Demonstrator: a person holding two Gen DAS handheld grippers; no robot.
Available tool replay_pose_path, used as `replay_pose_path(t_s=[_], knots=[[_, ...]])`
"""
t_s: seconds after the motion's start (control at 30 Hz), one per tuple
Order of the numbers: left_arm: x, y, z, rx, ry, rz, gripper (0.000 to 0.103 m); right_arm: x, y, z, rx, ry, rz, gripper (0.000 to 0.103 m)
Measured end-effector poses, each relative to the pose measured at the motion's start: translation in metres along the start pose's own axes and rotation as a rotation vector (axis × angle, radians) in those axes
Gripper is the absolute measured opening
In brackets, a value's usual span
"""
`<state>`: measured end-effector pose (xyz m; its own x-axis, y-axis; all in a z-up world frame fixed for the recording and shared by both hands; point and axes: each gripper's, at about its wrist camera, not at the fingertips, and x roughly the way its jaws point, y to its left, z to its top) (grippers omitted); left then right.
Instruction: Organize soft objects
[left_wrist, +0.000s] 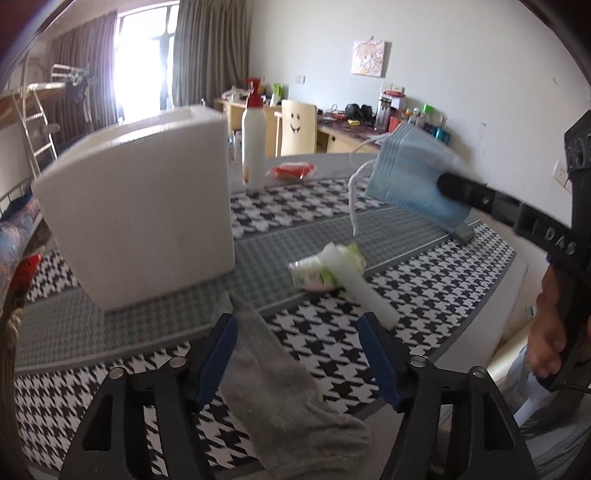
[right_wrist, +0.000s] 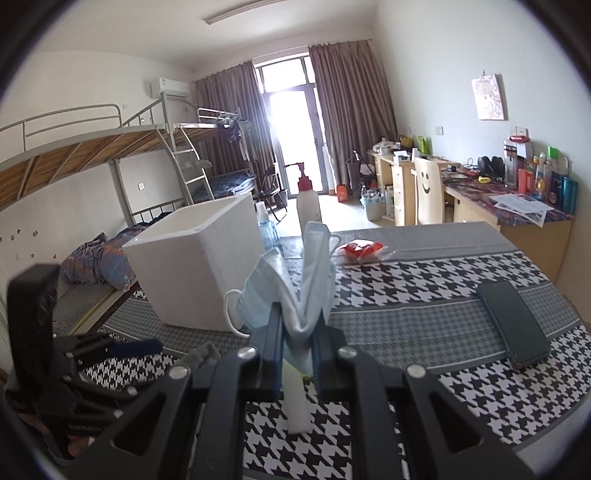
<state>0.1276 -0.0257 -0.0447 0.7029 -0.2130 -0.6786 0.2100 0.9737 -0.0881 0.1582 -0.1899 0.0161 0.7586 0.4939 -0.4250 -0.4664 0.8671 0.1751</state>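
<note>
One grey sock (left_wrist: 284, 398); one blue mask (right_wrist: 295, 280); one white box (left_wrist: 140, 206)

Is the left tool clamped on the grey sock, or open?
Open. The left tool has its blue pads spread wide; the grey sock lies loose between them on the table, neither pad pressing it.

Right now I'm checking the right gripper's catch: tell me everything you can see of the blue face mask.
The blue face mask is a light-blue pleated surgical type of thin soft fabric, with white elastic ear loops dangling free. It is crumpled and folded, pinched near one edge by the right gripper, whose fingers are shut on it. It hangs in the air above the houndstooth tablecloth, beside the white foam box, touching neither.
</note>
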Motion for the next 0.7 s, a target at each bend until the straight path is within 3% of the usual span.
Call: replay_pose_path(t_s=[0.13, 0.3, 0.7], knots=[[0.006, 0.001, -0.008, -0.014, 0.013, 0.020, 0.081, -0.001, 0.000, -0.001, 0.000, -0.002, 0.001, 0.016], [0.015, 0.005, -0.015, -0.028, 0.044, 0.044, 0.081, -0.001, -0.001, -0.002, 0.003, 0.000, 0.001, 0.016], [0.029, 0.009, -0.030, -0.055, 0.105, 0.021, 0.081, -0.002, -0.003, -0.005, 0.005, 0.003, -0.006, 0.016]])
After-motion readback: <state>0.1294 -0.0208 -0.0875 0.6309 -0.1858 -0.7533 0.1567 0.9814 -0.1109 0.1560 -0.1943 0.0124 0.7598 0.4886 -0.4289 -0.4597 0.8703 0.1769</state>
